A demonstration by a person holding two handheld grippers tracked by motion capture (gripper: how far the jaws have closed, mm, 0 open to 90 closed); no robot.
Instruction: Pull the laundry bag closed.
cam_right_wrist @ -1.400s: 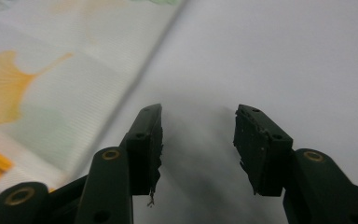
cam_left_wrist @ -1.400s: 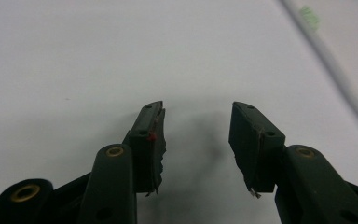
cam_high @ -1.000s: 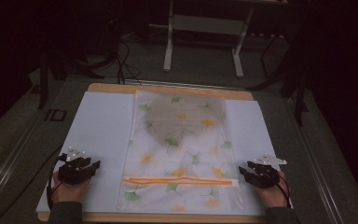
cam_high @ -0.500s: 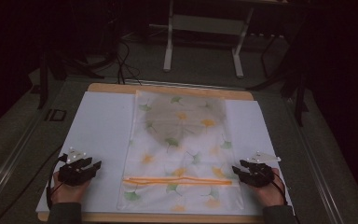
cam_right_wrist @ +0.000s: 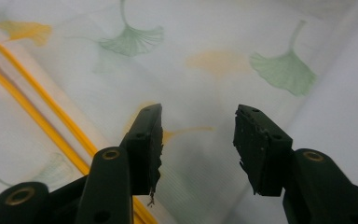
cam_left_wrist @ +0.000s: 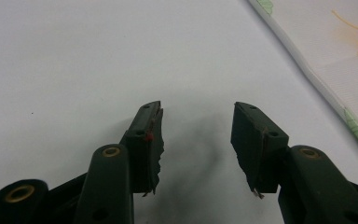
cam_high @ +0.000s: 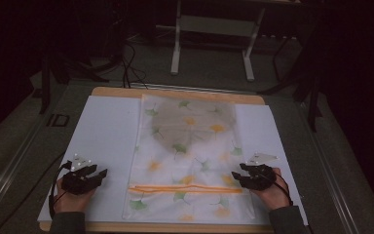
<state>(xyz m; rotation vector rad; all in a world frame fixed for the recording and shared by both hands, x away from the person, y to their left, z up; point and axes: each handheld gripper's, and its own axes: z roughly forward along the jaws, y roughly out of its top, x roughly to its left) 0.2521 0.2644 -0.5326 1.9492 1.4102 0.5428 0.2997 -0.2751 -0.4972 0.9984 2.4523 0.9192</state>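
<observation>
White sheeting [cam_high: 104, 146] covers the counter [cam_high: 175, 92] in my high view, and on it lies a translucent bag [cam_high: 185, 165] printed with green and yellow ginkgo leaves, an orange zip strip [cam_high: 185, 188] running across its near end. My left gripper [cam_high: 102, 173] sits well to the left of the bag, over bare sheet, held in the left hand [cam_high: 68, 200]. My right gripper [cam_high: 234, 176] rests at the bag's right edge, just above the end of the zip strip, held in the right hand [cam_high: 272, 192].

From the left gripper view, the left gripper [cam_left_wrist: 198, 135] has its jaws spread wide with nothing between them, only white sheet [cam_left_wrist: 98, 56] below; the bag's edge [cam_left_wrist: 335, 60] lies ahead and to its right, apart from it.

From the right gripper view, the right gripper [cam_right_wrist: 198, 135] is also wide apart and empty, hovering over the bag [cam_right_wrist: 205, 60]. The orange zip strip [cam_right_wrist: 42, 116] runs diagonally just left of its left jaw, and a green leaf print [cam_right_wrist: 284, 70] lies ahead to the right.
</observation>
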